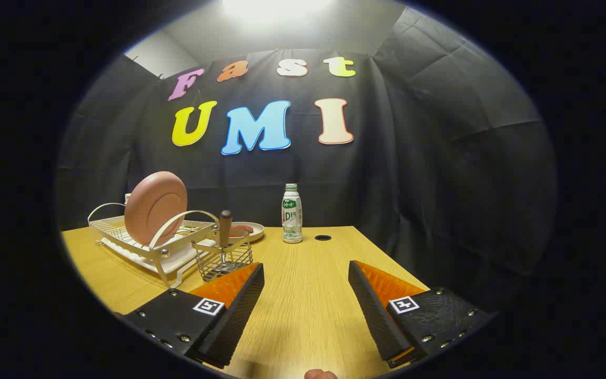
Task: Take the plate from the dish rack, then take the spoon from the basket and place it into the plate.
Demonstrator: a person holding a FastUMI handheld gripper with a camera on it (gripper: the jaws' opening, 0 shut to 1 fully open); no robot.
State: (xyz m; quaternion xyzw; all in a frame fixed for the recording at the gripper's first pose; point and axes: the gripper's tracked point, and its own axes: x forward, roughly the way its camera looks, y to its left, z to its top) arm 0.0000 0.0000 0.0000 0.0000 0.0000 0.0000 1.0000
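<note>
The gripper (305,273) is held wide open over the table (303,295), with nothing grasped. The first step is judged not yet begun: the plate (154,208) is seen standing on edge in the dish rack (140,245), at about ten o'clock from the fingers. The spoon (225,231) is kept upright in the basket (224,260), just beyond the left finger. A reach toward the plate's rim is called for next.

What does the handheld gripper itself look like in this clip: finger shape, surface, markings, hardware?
The gripper has two wedge-shaped fingers with ribbed inner faces, tapering forward. Each sits on a block-like mount studded with small round screws and carrying a square black-and-white tag.
</note>
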